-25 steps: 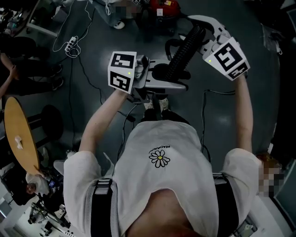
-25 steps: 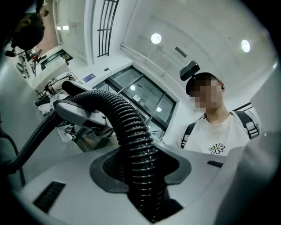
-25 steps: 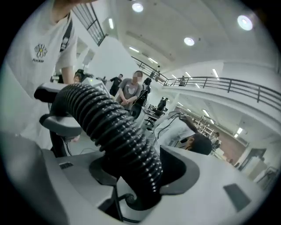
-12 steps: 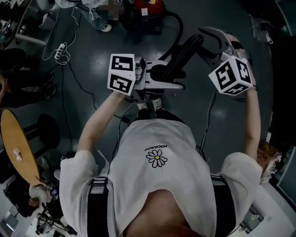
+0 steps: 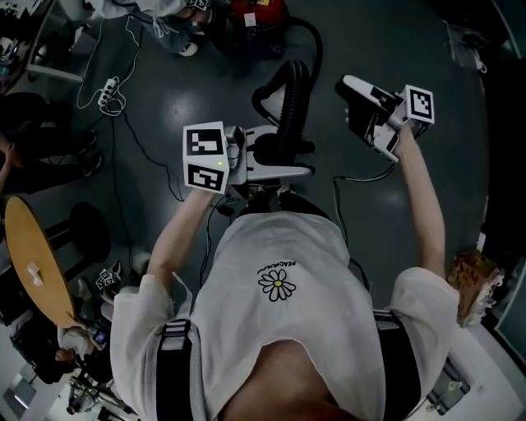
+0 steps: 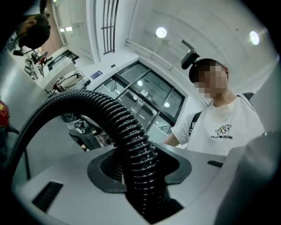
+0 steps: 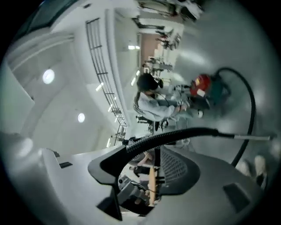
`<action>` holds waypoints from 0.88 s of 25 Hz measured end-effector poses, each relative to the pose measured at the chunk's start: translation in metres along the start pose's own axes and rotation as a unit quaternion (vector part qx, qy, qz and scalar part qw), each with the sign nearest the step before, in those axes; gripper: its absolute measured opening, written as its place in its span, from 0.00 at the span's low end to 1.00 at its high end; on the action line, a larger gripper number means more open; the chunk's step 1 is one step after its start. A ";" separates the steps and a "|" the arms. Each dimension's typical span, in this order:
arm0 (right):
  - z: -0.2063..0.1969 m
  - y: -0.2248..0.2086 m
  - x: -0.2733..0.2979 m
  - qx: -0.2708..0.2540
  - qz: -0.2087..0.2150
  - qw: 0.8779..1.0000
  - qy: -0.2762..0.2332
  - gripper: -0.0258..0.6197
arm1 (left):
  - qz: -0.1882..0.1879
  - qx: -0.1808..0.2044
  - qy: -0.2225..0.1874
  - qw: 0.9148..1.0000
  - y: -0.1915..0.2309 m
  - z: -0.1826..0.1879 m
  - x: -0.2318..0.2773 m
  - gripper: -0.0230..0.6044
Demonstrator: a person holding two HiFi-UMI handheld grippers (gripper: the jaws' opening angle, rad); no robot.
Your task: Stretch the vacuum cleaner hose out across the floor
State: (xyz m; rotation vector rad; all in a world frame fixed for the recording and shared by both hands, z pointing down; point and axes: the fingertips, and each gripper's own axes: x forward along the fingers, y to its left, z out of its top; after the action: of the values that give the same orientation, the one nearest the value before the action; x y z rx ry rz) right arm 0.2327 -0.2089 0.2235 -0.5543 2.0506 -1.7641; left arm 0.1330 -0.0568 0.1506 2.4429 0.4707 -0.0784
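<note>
The right gripper [image 5: 355,107] has let go of the hose [image 5: 289,90] it was clasping a second ago and has swung out to the right, well apart from it. Its fingers have just been opening and now stand wide with nothing between them. In the right gripper view the hose only crosses the background beyond their tips. The hose itself, which then lay slanted between both grippers, now stands in a tall arch.

The dark grey floor [image 5: 460,181] fills the head view. The person, in a white T-shirt [image 5: 279,247], stands over it with both arms stretched forward. At the top edge sits the red vacuum cleaner [image 5: 256,11]. The black ribbed hose climbs from the left gripper [image 5: 289,156], bends over, and a smoother black length curves back towards the vacuum cleaner. The left gripper's fingers are clamped narrow on the ribbed hose, which runs straight between them. A white power strip [image 5: 107,97] lies on the floor at the upper left, its cord trailing.
</note>
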 end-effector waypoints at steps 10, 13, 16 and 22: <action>-0.050 -0.076 0.054 0.321 0.041 0.943 0.072 0.42 | 0.039 0.035 0.025 0.998 -0.045 -0.040 0.002 0.30; -0.055 -0.116 0.063 0.364 0.009 0.930 0.047 0.41 | 0.040 0.048 0.050 0.997 -0.052 -0.055 -0.003 0.30; -0.078 -0.141 0.093 0.398 -0.009 0.914 0.073 0.42 | 0.043 0.059 0.073 0.995 -0.055 -0.068 -0.016 0.30; -0.082 -0.155 0.121 0.439 -0.021 0.896 0.067 0.42 | 0.057 0.055 0.118 0.990 -0.065 -0.092 -0.022 0.30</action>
State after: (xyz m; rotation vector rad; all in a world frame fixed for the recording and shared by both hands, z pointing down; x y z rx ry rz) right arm 0.0951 -0.2246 0.3851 -0.1869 1.0825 -2.5220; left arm 0.0845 0.0393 0.1893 2.5945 0.4393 0.2424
